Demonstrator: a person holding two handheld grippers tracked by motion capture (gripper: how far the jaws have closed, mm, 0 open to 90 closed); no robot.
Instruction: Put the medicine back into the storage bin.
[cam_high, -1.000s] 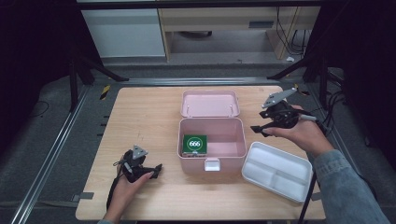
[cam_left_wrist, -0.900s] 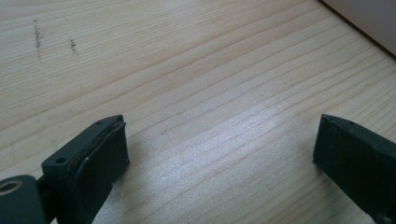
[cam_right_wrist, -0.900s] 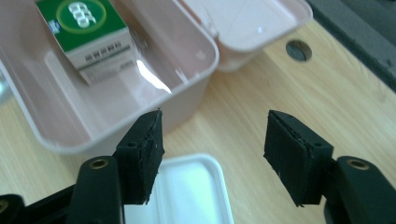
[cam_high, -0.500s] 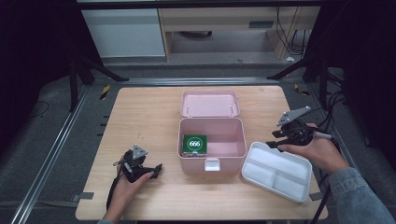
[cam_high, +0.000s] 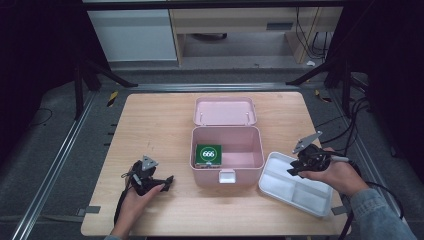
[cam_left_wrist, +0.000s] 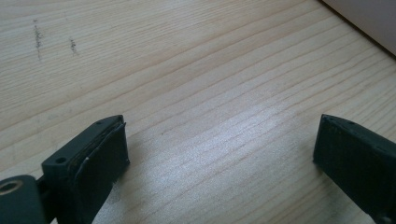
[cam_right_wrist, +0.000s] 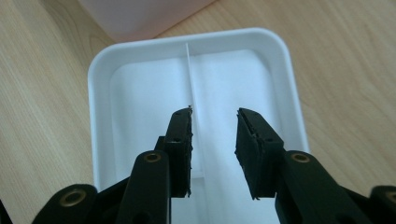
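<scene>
An open pink box (cam_high: 250, 159) stands mid-table, its lid (cam_high: 225, 111) lying behind it. Inside at the left lies a green pack marked 666 (cam_high: 208, 154). To the box's right sits a white divided tray (cam_high: 280, 172). My right gripper (cam_high: 294, 170) hangs low over that tray. In the right gripper view its jaws (cam_right_wrist: 215, 116) have just been closing. They straddle the tray's thin divider wall (cam_right_wrist: 190, 74), which runs close along the left pad, with a gap still on the other side. My left gripper (cam_high: 166, 182) rests on the table left of the box, jaws (cam_left_wrist: 219, 126) wide open over bare wood.
The wooden table (cam_high: 150, 130) has free room at its left and back. A corner of the pink box (cam_left_wrist: 369, 18) shows in the left gripper view. Metal rails and dark stands flank the table, and cables lie on the floor to the right.
My right gripper has come down and toward the person, from beside the pink box to just over the white tray, and its jaws have narrowed. The left gripper has stayed put.
</scene>
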